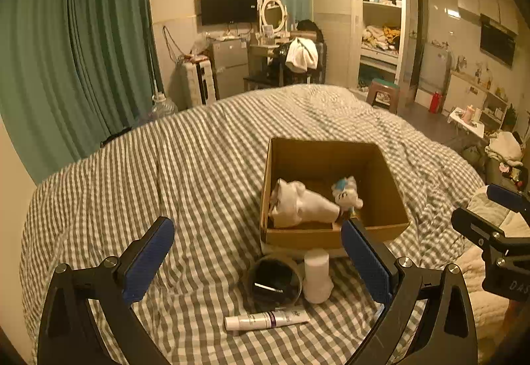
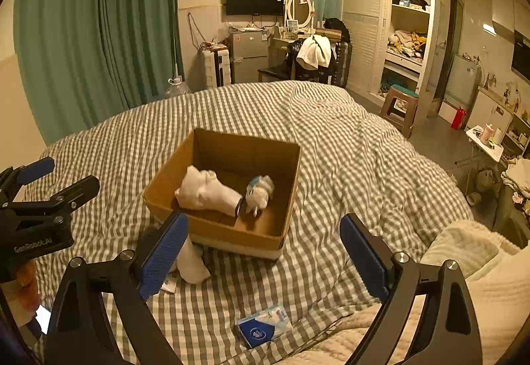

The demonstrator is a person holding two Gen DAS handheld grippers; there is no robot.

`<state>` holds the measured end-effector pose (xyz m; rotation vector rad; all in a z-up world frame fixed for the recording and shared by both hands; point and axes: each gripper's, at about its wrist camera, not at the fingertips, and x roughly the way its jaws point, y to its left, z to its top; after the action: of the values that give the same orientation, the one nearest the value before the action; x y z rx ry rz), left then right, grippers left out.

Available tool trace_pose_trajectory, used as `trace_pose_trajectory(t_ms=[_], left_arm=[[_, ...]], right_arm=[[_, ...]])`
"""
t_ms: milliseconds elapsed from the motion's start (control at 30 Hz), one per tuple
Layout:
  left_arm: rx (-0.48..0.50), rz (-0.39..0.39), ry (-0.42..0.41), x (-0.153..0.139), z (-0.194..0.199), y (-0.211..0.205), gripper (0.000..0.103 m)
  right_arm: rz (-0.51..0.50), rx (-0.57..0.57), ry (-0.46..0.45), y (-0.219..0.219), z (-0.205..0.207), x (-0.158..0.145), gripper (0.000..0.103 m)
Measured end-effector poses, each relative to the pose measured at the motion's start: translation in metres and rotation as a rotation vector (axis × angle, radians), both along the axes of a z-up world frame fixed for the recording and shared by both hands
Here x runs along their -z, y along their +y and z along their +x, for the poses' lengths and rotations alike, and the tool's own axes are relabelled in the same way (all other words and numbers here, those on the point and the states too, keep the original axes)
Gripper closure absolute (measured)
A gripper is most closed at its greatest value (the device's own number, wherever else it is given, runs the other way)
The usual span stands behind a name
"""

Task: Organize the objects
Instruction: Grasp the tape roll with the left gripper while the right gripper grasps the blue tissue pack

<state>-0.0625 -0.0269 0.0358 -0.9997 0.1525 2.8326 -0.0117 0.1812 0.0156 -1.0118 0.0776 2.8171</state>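
Left gripper (image 1: 258,260) spread wide, empty, low in the frame above a dark cup (image 1: 275,280), white bottle (image 1: 317,277) and tube (image 1: 266,320) on the checked quilt (image 1: 165,166); right gripper (image 2: 263,257) likewise apart, holding nothing, blue packet (image 2: 265,325) at bottom centre; beyond, mid-frame, open cardboard box (image 2: 228,229) containing white bundle (image 2: 207,191) and small plush toy (image 2: 260,192).

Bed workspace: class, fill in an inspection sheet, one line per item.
Surface: checked bedcover, rumpled.
Job's things: cardboard box holds a white bundle and plush toy; dark cup, white bottle, tube and blue packet lie outside.
Clutter: cream blanket.
Grippers: left gripper and right gripper open, empty.
Cables: wall cord.
Surroundings: curtains, wardrobe, television.
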Motion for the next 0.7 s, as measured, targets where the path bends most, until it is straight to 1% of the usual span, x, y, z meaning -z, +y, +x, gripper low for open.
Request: trace_pose_trajectory(t_ms=[167,367,433,567,700], left_arm=[[-0.009,-0.009,-0.043,0.034,-0.001,0.000,0.000],[-0.014,-0.016,-0.121,0.082,-0.004,0.003,0.000],[-0.012,-0.027,-0.141,0.096,-0.005,0.006,0.000],[-0.011,-0.042,-0.179,0.121,-0.006,0.011,0.000],[-0.002,-0.055,-0.211,0.140,-0.009,0.014,0.000]], right_arm=[[-0.015,0.011,-0.054,0.000,-0.002,0.030,0.010],[-0.054,0.040,-0.154,0.007,-0.002,0.077,0.010],[-0.072,0.049,-0.197,0.012,-0.003,0.097,0.010],[-0.094,0.067,-0.315,0.022,-0.006,0.138,0.010],[-0.127,0.044,-0.408,0.020,-0.007,0.172,0.010]])
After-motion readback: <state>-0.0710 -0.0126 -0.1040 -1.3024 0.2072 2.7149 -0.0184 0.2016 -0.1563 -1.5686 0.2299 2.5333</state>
